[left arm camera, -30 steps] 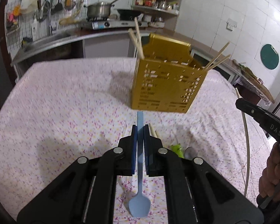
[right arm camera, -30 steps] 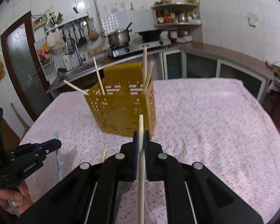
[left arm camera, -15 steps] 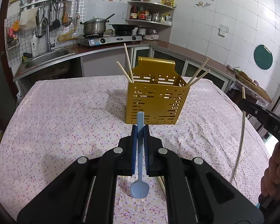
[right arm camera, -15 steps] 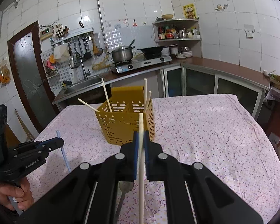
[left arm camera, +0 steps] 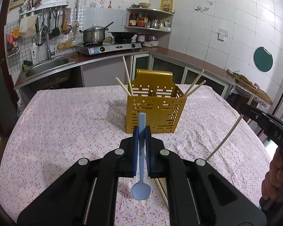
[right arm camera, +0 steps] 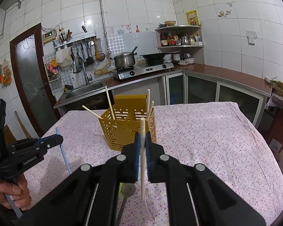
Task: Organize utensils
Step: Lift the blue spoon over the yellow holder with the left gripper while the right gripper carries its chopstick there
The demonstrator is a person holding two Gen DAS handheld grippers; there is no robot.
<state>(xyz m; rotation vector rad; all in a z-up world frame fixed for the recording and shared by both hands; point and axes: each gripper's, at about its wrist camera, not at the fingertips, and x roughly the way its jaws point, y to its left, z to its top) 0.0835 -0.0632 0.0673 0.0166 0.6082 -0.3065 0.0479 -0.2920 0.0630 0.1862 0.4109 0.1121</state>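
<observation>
Left wrist view, bottom centre: the left gripper is clamped on a blue spoon, bowl hanging low, handle tip poking above the jaws. A loose chopstick on the cloth lies partly hidden behind its right finger. Right wrist view, centre: the right gripper pinches a pale chopstick; a metal spoon below is cut off by the arms. Beyond both, mid-frame, the yellow utensil holder stands on the floral tablecloth, four chopsticks leaning inside. A hand shows at lower left.
</observation>
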